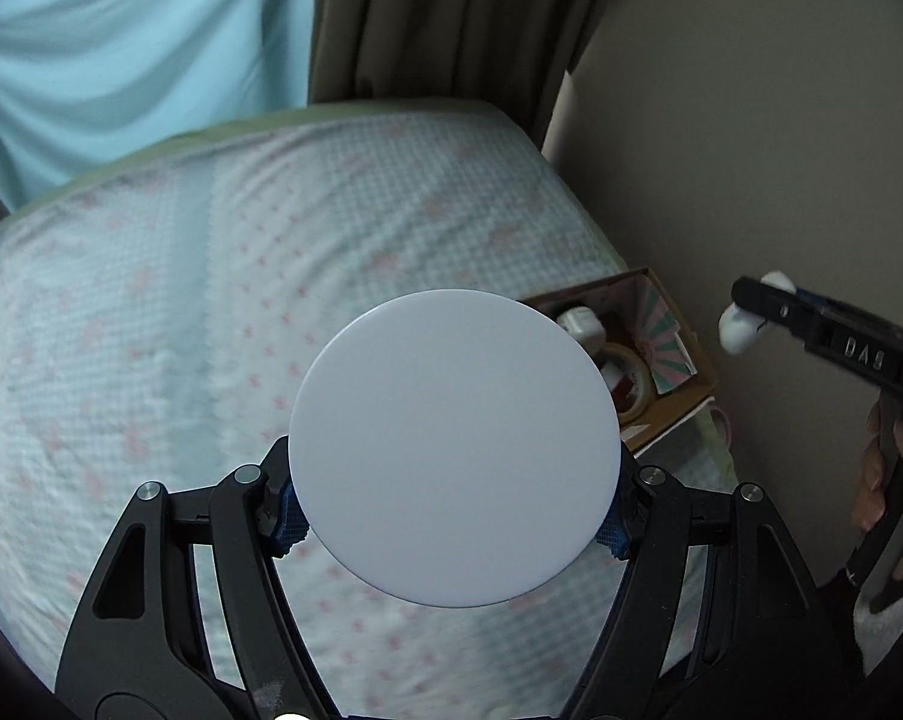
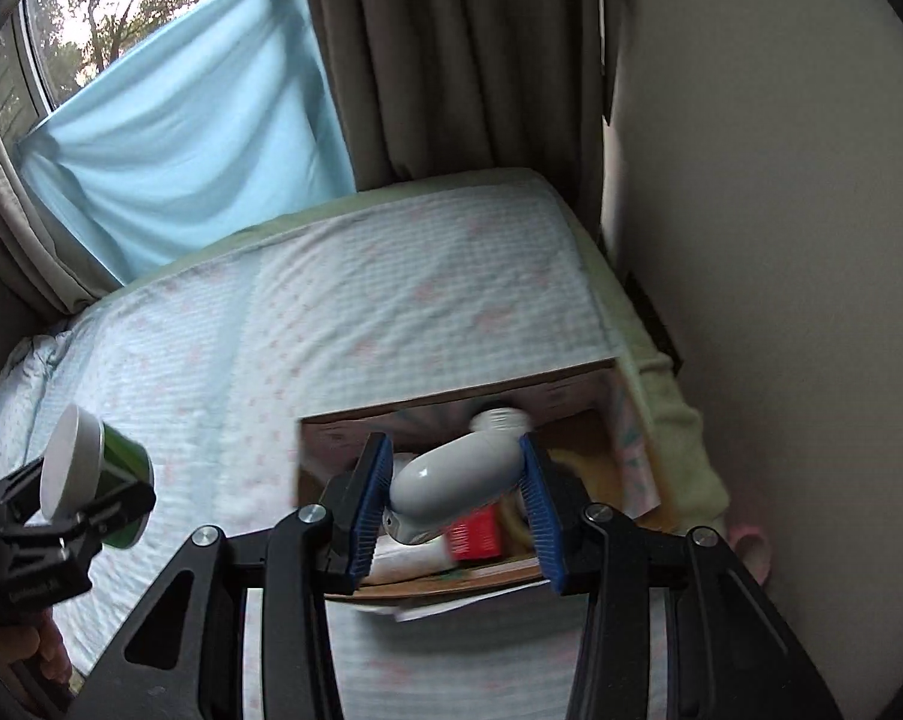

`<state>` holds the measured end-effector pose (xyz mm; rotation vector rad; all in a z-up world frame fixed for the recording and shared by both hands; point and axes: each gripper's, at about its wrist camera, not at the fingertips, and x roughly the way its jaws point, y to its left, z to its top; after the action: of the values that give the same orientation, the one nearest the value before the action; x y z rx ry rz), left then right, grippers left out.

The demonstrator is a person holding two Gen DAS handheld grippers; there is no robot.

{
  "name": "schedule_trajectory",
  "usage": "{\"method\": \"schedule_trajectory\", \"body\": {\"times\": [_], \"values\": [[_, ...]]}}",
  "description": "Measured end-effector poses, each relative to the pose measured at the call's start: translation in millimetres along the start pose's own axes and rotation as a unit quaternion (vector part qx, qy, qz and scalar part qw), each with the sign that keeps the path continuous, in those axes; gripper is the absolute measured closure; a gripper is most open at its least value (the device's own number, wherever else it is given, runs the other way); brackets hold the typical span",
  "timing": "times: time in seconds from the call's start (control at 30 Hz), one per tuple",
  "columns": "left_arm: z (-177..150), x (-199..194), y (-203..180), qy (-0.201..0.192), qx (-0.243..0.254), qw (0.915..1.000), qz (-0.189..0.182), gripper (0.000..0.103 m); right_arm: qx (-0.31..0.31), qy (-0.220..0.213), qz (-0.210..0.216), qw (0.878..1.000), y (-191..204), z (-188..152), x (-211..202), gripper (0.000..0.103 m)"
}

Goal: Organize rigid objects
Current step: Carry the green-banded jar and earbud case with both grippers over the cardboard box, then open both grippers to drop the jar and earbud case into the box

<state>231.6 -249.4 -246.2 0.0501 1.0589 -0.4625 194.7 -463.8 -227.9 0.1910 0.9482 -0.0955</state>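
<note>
My left tool (image 1: 454, 525) is squeezed shut on a green jar (image 2: 124, 483) with a white lid (image 1: 454, 447). I am holding it up in the air over the bed (image 1: 151, 330), with the lid facing the left camera. My right tool (image 2: 454, 501) pinches a small white bottle (image 2: 457, 483) between its blue pads (image 2: 370, 507), right above the open cardboard box (image 2: 460, 399).

Things could go wrong here. The bottle is smooth and round and sits crooked between the pads. It may slip out and drop. It would likely fall in the box, but it could bump the red thing (image 2: 475, 534) already in there. The box looks pretty full, so the bottle might not fit flat. I think there is a roll of tape (image 1: 628, 384) inside too, but that view is blurry.

The jar is held only by its sides near the lid, so it could tip or slide out. The bed is soft, so a fall there would not break it.

The box sits at the edge of the bed, close to the wall (image 2: 781, 240). A hard push could shove it off.

The bed has a pale checked sheet with tiny pink marks. Behind it hang brown curtains (image 2: 451, 60) and a light blue cloth (image 2: 181, 138) over a window.
</note>
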Motion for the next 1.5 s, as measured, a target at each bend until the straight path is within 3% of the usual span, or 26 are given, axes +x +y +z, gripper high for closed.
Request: {"method": "schedule_trajectory", "body": {"times": [0.17,0.43,0.67,0.9,0.97,1.0,1.07,1.1,1.13,1.17,1.5], "values": [[2.7,42.7,-26.1,0.026,-0.005,0.9996,0.011,0.034,0.009,0.014,-0.001,1.0,-36.0,13.3,27.7,0.064],[2.7,119.5,-45.3,0.073,-0.002,0.9969,0.028,0.034,0.014,0.047,0.007,0.999,-71.5,22.2,108.3,0.064],[-6.7,183.4,-47.2,0.129,0.011,0.9909,0.038,0.034,-0.01,0.075,0.004,0.997,-78.7,16.2,166.8,0.064],[-10.8,214.0,-53.6,0.163,0.017,0.9858,0.038,0.034,-0.032,0.09,-0.008,0.995,-75.3,10.2,191.7,0.064],[-10.0,216.9,-54.5,0.167,0.009,0.9852,0.036,0.027,-0.047,0.087,-0.018,0.995,-71.5,10.3,194.8,0.063],[-8.7,215.4,-54.8,0.163,0.005,0.9863,0.027,0.004,-0.053,0.087,-0.022,0.995,-69.2,11.2,195.4,0.06],[-4.5,209.8,-55.6,0.148,0.0,0.9887,0.02,0.0,-0.069,0.094,-0.028,0.993,-65.1,14.0,197.8,0.043],[-3.5,208.6,-55.8,0.147,0.0,0.9889,0.018,0.0,-0.069,0.098,-0.01,0.993,-64.1,15.0,198.5,0.03],[-2.2,207.8,-56.0,0.147,0.001,0.9889,0.019,0.0,-0.062,0.114,0.018,0.991,-64.0,15.2,200.7,0.009],[-1.5,206.7,-55.8,0.147,0.002,0.9889,0.023,0.0,-0.053,0.124,0.04,0.99,-64.1,15.3,202.1,0.002],[5.9,189.7,-53.7,0.14,0.012,0.9898,0.024,0.0,-0.032,0.117,0.031,0.992,-60.0,10.3,187.3,0.0]]}}
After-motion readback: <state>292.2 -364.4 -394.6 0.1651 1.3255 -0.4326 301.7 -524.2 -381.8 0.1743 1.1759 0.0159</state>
